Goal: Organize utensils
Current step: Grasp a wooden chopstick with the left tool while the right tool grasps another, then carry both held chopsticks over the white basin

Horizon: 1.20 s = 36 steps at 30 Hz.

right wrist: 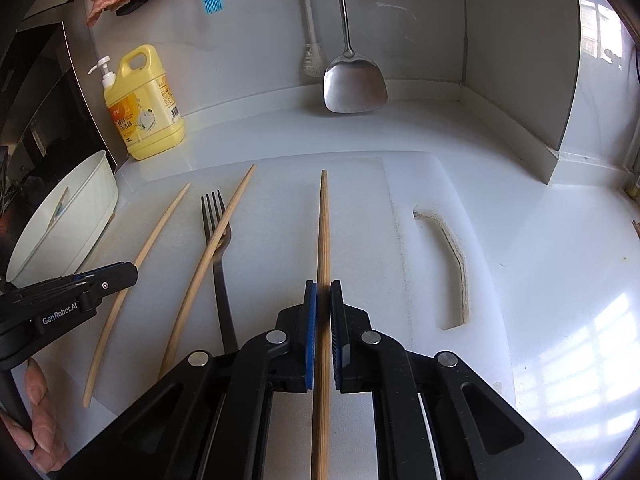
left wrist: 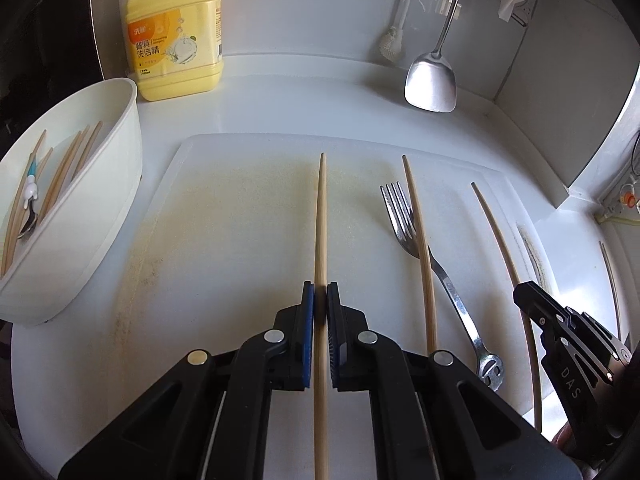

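each gripper clamps one chopstick

left gripper (left wrist: pixel 321 294) and right gripper (right wrist: pixel 323 292) each pinch a pale, slim wooden chopstick (left wrist: pixel 321 216) lengthwise over the white cutting board (left wrist: pixel 240 220).

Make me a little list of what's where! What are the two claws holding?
Left claw: shut on first chopstick
Right claw: shut on second chopstick
Cutting board: fork, loose chopstick lying across it
White bin: more chopsticks, spoon
By the back wall: yellow soap bottle, metal spatula
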Available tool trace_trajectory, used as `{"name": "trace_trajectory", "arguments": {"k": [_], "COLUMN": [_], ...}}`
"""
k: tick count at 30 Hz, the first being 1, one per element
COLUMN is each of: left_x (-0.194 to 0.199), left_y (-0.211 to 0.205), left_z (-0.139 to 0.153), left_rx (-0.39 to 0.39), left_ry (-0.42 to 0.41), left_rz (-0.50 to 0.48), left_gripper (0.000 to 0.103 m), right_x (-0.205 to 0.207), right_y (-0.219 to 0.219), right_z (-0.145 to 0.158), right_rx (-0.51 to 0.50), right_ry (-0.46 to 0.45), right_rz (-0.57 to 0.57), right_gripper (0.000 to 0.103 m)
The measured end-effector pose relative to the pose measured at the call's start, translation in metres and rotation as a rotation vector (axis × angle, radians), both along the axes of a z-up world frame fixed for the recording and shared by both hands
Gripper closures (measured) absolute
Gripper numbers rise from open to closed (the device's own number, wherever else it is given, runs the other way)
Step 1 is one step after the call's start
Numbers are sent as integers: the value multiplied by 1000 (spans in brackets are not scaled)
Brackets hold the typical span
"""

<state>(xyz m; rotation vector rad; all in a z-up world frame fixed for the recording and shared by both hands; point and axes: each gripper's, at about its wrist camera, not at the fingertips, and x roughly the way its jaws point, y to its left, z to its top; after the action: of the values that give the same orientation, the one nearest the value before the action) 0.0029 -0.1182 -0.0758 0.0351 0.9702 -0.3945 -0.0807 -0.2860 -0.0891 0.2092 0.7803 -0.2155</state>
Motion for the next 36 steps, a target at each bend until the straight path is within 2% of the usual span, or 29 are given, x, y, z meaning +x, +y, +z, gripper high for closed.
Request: {"name": "trace_trajectory", "arguments": {"k": [4, 12, 17, 21, 28, 33, 36], "left_x": [-7, -24, -27, -18, 29, 74, 101], "left_y": [4, 35, 83, 133, 226, 278, 294], "left_z": [20, 89, 127, 142, 144, 123, 106], "left_rx": [-12, -28, -51, -58, -35, -47, -40], "left_ry": [-3, -45, -104, -126, -162, -153, -111], "left_rz": [-7, 43, 145, 224, 292, 279, 268], "left_gripper": [96, 96, 96, 96, 96, 96, 96], "right_x": [-5, -11, 1, 22, 84, 137, 164], "right_y": [1, 20, 54, 94, 184, 249, 274], "right_z": [20, 83, 119, 138, 147, 139, 126], "right_rx": [10, 28, 20, 31, 69, 66, 110], "right_ry": [-19, -88, -117, -127, -146, -117, -88], "right_rz": [6, 95, 210, 284, 365, 376, 354], "right_gripper": [96, 96, 96, 96, 96, 96, 96]}}
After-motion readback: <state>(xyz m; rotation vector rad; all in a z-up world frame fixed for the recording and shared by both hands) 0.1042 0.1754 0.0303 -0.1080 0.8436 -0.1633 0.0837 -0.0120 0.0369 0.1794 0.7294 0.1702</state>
